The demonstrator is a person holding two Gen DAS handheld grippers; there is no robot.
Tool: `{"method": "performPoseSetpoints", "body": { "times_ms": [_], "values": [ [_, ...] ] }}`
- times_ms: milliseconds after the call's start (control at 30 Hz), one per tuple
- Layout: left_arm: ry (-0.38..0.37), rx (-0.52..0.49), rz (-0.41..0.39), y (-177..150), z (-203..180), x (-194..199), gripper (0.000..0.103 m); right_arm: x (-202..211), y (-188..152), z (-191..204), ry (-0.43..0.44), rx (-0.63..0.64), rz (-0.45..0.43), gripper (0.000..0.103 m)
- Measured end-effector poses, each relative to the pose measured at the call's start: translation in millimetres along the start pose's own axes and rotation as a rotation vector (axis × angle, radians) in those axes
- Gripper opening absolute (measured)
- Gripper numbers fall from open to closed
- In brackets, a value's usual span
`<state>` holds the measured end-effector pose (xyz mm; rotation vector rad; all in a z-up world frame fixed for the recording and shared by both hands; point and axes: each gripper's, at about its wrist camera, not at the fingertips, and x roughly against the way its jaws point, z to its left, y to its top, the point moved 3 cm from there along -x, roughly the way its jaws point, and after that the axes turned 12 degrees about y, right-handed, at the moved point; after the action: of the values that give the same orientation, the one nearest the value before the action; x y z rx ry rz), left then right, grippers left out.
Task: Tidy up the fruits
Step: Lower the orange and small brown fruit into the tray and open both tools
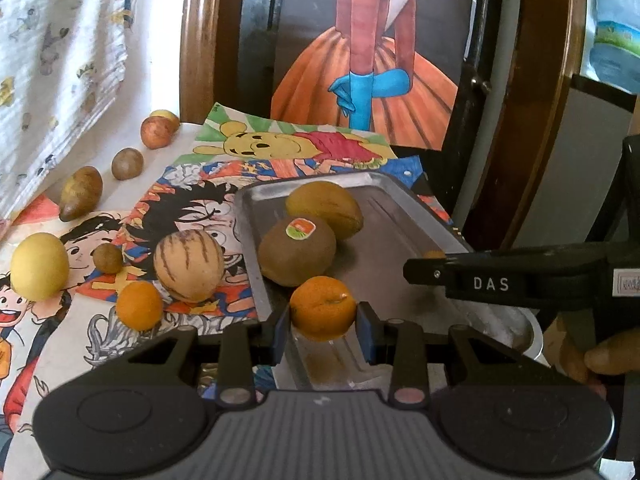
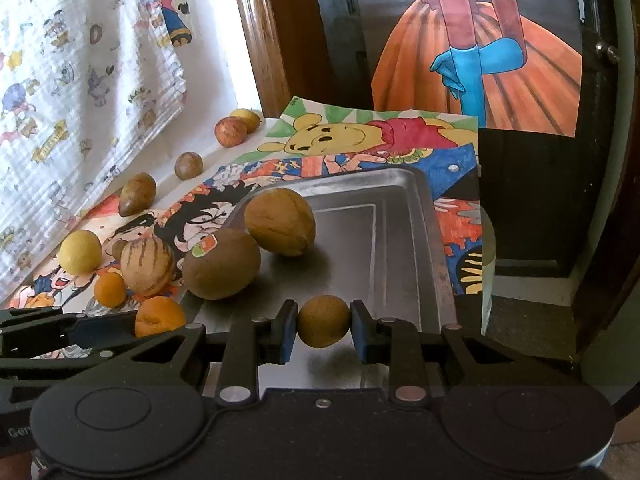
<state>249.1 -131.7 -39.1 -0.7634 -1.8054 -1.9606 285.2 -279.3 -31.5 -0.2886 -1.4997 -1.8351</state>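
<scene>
Over the metal tray [image 2: 404, 240], both jaws clamp round fruits: left smooth orange [image 1: 323, 308], right matte ball [image 2: 323, 321].

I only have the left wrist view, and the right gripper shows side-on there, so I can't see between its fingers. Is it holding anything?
Observer: Yes. The right gripper is shut on a small round tan fruit.
Operator: Where is that relative to the tray?
Observer: It is over the near part of the silver metal tray, to the right of the brown kiwi with the sticker.
Operator: The gripper blocks my sight of the tray's right side. Any room there?
Observer: Yes, the tray's right half is bare up to its far rim.
</scene>
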Motion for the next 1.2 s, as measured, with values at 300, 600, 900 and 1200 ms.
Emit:
{"method": "performPoseSetpoints", "body": {
  "times_ms": [300, 600, 900, 1200],
  "values": [
    [0.011, -0.028, 0.023, -3, -6, -4, 0.039, -5, -4, 0, -0.004, -0.004, 0.02, 0.03],
    [0.022, -0.032, 0.042, -4, -6, -8, 0.04, -5, -5, 0, -0.006, -0.003, 0.025, 0.032],
    [0.006, -0.002, 0.036, -4, -3, 0, 0.042, 4, -4, 1, -0.01, -0.003, 0.001, 0.039],
    [0.041, 0.043, -0.014, -4, 4, 30, 0.069, 37, -2, 9, -0.01, -0.001, -0.066, 0.054]
  ]
}}
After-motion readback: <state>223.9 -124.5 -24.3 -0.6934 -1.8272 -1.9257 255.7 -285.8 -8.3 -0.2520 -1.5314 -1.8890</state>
